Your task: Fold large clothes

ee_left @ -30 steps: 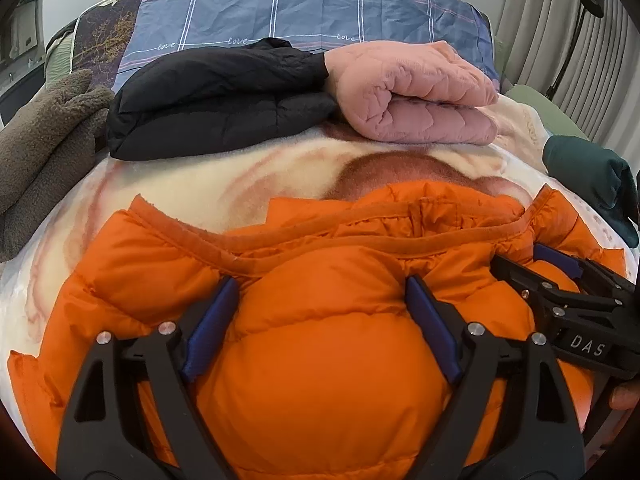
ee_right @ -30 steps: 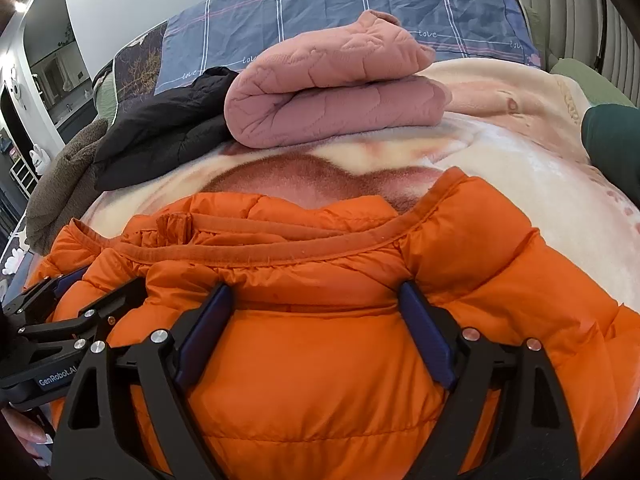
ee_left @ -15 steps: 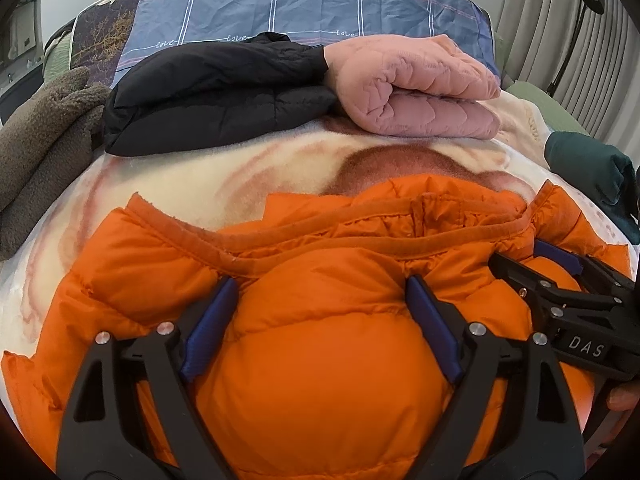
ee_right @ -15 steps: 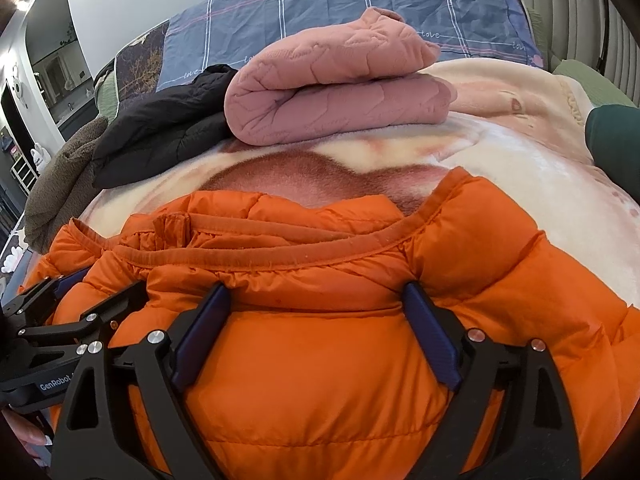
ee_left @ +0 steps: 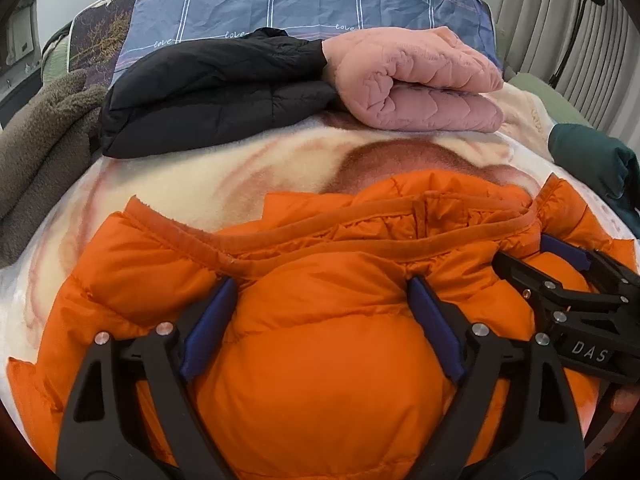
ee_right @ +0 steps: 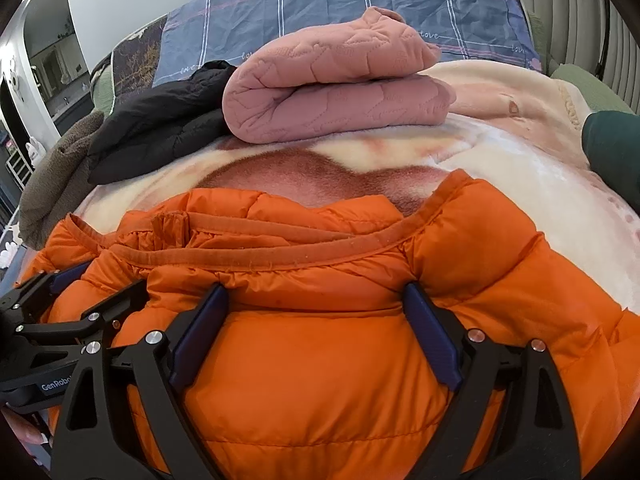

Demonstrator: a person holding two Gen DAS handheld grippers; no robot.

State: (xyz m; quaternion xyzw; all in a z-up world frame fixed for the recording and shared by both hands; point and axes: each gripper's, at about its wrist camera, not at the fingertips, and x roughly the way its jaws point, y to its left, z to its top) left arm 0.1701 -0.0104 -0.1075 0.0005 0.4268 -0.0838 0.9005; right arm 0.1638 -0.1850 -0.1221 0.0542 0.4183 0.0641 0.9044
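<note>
Little has moved since the earlier frames: both views have shifted only a touch, and the orange jacket (ee_left: 320,360) lies where it lay, spread across the near part of the blanket (ee_left: 200,176). It is puffy and quilted, its collar edge turned toward the far side.

Behind it, across a bare strip of cream and brown blanket, a black jacket (ee_left: 216,92) lies folded, with a folded pink quilted jacket (ee_left: 416,92) touching its right end. A grey-brown fleece (ee_left: 44,136) is heaped at the left edge, and a dark green garment (ee_left: 592,156) at the right. A blue checked pillow (ee_left: 304,0) stands at the back.

Both grippers rest side by side on the orange jacket. The left gripper (ee_left: 320,300) has its fingers spread wide, a bulge of orange padding swelling between them. The right gripper (ee_right: 316,304) is spread just as wide over the padding. Whether the pads press into the fabric I cannot tell.
</note>
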